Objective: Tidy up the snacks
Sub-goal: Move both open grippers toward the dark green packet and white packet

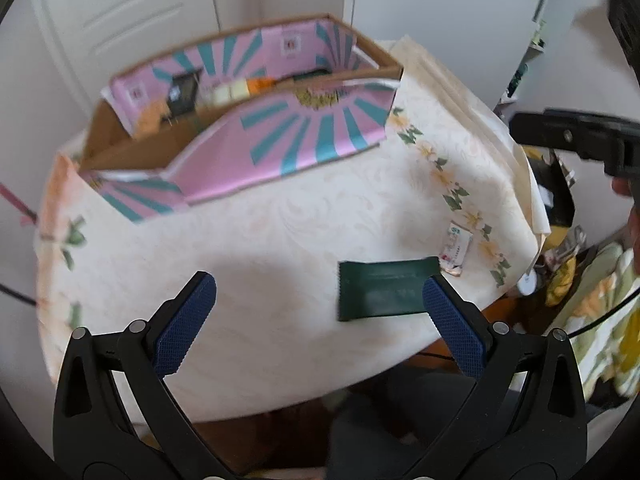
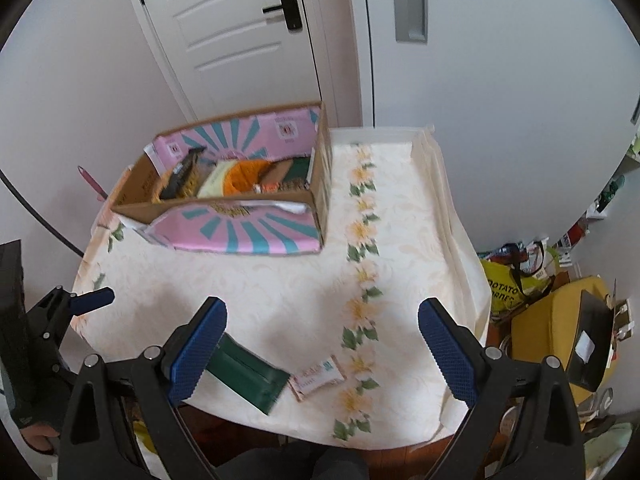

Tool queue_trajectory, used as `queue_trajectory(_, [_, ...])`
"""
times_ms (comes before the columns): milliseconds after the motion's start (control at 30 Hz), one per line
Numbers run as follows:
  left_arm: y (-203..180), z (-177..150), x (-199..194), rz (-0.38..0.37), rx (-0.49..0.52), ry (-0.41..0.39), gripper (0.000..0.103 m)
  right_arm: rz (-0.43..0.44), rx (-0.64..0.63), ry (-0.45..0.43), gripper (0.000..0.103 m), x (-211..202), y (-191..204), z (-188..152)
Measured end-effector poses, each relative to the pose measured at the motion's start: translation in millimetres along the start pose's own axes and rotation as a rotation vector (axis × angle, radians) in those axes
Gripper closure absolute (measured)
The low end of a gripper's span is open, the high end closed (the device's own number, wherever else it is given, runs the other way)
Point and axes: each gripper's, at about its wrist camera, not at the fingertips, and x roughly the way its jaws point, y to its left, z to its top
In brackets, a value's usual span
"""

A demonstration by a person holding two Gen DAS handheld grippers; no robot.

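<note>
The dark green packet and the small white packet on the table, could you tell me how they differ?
The dark green packet is clearly larger than the small white packet. The green one is plain and dark; the white one is pale with printed markings. The green lies nearer the left gripper, the white nearer the table's flowered edge. Both lie flat on the tablecloth, outside the box.

White door [image 2: 240, 36], yellow bag [image 2: 516, 284], floral tablecloth [image 2: 280, 292].

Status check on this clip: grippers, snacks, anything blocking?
Left gripper open, empty; right gripper open, empty. Dark green packet and small white packet loose on tablecloth, outside cardboard box. Path to box unobstructed.
</note>
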Motion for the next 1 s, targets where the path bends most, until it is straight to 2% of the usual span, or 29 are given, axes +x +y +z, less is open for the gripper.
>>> queue_trajectory(133, [-5, -3, 11, 0.003, -0.093, 0.019, 0.0, 0.004, -0.014, 0.034, 0.007, 11, -11, -5])
queue_trajectory(233, [-11, -7, 23, 0.046, -0.191, 0.041, 0.0, 0.034, -0.074, 0.047, 0.007, 22, -14, -8])
queue_trajectory(600, [-33, -18, 55, 0.189, -0.606, 0.081, 0.001, 0.212, -0.465, 0.147, 0.007, 66, -30, -8])
queue_trajectory(767, [-39, -24, 68, 0.272, -0.692, 0.102, 0.004, 0.271, -0.53, 0.18, 0.007, 79, -35, -11])
queue_trajectory(1000, [-50, -22, 87, 0.284, -0.74, 0.109, 0.006, 0.305, -0.554, 0.209, 0.007, 88, -40, -13])
